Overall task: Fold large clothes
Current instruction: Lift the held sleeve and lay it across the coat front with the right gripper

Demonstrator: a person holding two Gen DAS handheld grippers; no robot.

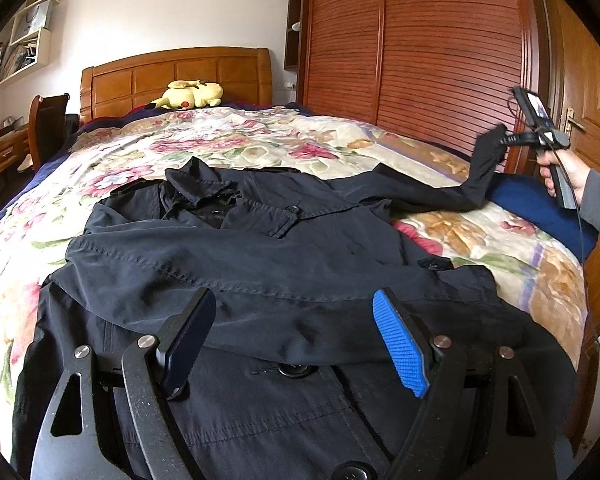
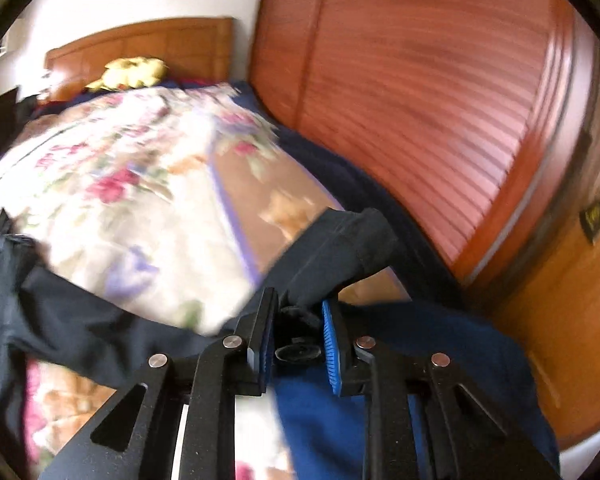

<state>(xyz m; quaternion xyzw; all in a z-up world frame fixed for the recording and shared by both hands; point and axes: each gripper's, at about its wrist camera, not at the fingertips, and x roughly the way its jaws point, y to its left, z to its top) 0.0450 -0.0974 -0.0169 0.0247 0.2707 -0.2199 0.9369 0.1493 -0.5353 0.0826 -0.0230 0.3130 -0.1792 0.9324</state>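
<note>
A large dark navy coat (image 1: 260, 264) lies spread on the floral bedspread (image 1: 204, 136), collar toward the headboard. Its left sleeve is folded across the chest. My left gripper (image 1: 296, 328) is open and empty, hovering over the coat's lower front near a button (image 1: 294, 370). The coat's right sleeve (image 1: 420, 192) stretches out to the right, lifted off the bed. My right gripper (image 2: 296, 316) is shut on the sleeve cuff (image 2: 340, 248); it also shows in the left wrist view (image 1: 504, 140), held above the bed's right edge. The right wrist view is blurred.
A wooden headboard (image 1: 172, 76) with a yellow plush toy (image 1: 192, 94) is at the far end. A slatted wooden wardrobe (image 1: 420, 48) stands close along the bed's right side, with a door (image 1: 588, 92) beyond. A blue sheet (image 2: 380, 400) hangs at the bed's right edge. A chair (image 1: 48, 128) stands left.
</note>
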